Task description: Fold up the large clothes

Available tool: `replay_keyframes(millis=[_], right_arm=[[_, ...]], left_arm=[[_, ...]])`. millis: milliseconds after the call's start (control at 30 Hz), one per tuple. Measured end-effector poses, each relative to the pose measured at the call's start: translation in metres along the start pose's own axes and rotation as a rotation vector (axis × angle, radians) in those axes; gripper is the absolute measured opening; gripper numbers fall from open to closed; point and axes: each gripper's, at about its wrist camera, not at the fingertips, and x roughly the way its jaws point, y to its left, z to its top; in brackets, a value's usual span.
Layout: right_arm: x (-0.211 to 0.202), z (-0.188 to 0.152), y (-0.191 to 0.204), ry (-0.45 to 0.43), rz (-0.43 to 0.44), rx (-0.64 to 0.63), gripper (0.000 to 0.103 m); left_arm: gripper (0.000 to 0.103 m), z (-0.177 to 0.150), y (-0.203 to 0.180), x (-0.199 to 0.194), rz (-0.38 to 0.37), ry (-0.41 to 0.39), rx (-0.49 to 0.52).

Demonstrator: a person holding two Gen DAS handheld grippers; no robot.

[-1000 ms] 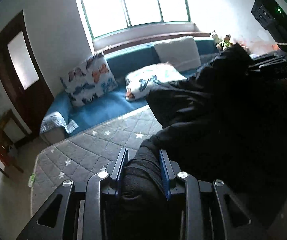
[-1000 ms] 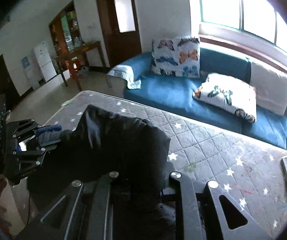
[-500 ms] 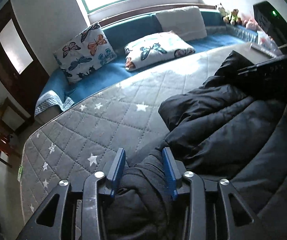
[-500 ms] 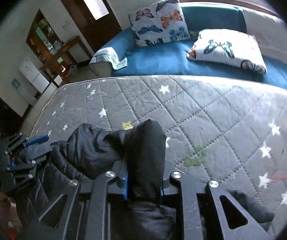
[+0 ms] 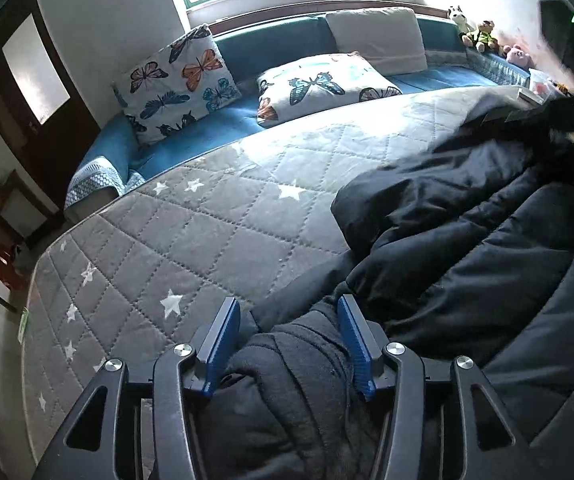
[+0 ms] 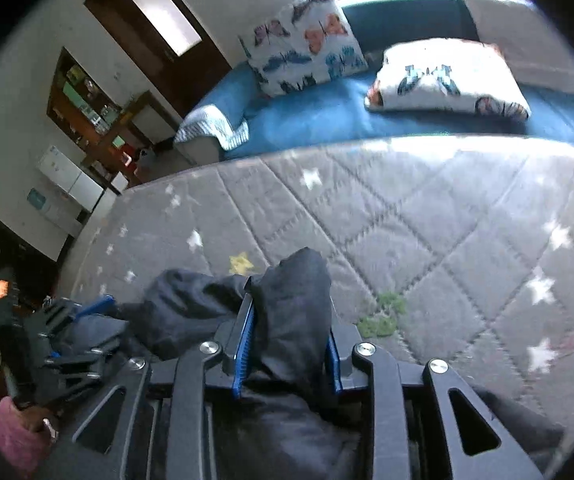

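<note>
A large black padded jacket (image 5: 467,240) lies bunched on the grey star-quilted mattress (image 5: 207,232). My left gripper (image 5: 287,308) sits low over the jacket's near edge. Its jaws are opening, a ribbed black fold lies loosely between the blue pads (image 5: 223,336), and a gap shows on the left side. In the right wrist view a peak of the jacket (image 6: 295,292) stands between the pads of my right gripper (image 6: 291,316). These jaws are opening too, though the cloth still fills them. The left gripper (image 6: 75,328) shows at the far left, held by a hand in a pink sleeve (image 6: 11,428).
Behind the mattress (image 6: 407,220) runs a blue sofa (image 5: 231,124) with butterfly pillows (image 5: 175,84) and a plain cushion (image 5: 375,36). Plush toys (image 5: 483,32) sit at its right end. A dark door (image 5: 35,80) and shelves (image 6: 87,108) stand to the left.
Both grippers have come down and tipped toward the mattress, laying the lifted jacket onto it. The left jaws have spread well apart and the right jaws a little.
</note>
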Motion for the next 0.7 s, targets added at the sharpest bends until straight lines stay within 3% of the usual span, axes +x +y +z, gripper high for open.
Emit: replay_keyframes(millis=[100,267,467,600,700], right_arm=[[-0.043,-0.002,0.012,-0.054,0.021,-0.004,0.035],[-0.107,-0.029,0.027,-0.08,-0.035,-0.094,0.035],[-0.103,-0.071,0.006,-0.008,-0.209,-0.132,0.035],[-0.077,-0.082,-0.031,0.016,-0.183,-0.051,0.027],[-0.063,-0.086,-0.035,-0.01,-0.187,-0.056,0.027]], left_arm=[[0.057,-0.001,0.0,-0.001,0.005,-0.003,-0.003],[0.063,-0.001,0.005,0.0,0.0,0.0,-0.027],[0.067,-0.001,0.008,0.001,0.004,0.001,-0.042],[0.069,0.0,0.009,0.004,0.014,0.004,-0.046],[0.071,0.001,0.012,0.006,0.011,0.013,-0.062]])
